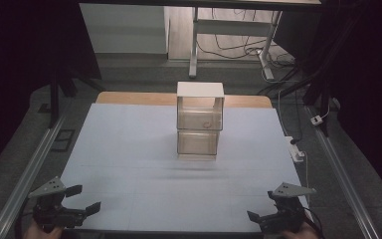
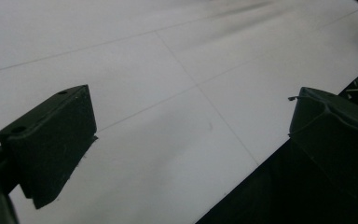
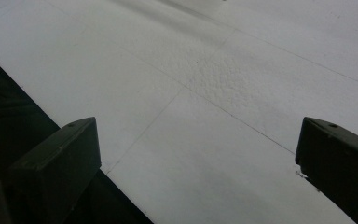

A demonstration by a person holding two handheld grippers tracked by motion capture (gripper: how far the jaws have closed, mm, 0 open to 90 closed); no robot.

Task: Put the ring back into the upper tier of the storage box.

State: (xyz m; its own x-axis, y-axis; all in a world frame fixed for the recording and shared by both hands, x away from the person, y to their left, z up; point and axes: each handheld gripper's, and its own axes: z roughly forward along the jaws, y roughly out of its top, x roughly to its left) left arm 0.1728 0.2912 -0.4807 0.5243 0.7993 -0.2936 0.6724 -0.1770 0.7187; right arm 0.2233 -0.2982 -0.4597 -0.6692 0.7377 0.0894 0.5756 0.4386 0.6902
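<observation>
On the white worktop (image 1: 129,149), a clear two-drawer organizer (image 1: 199,122) stands at twelve o'clock, well apart from both grippers. Left gripper (image 1: 81,198) at seven, right gripper (image 1: 262,208) at five; fingers apart, empty, seemingly parked ready.

This looks like a lab or test room: dark curtains (image 1: 20,74) hang at both sides of the frame, metal rails (image 1: 27,174) flank a white-covered table (image 1: 129,149), and loose cables (image 1: 238,47) trail under a desk frame (image 1: 229,30) at top centre.
</observation>
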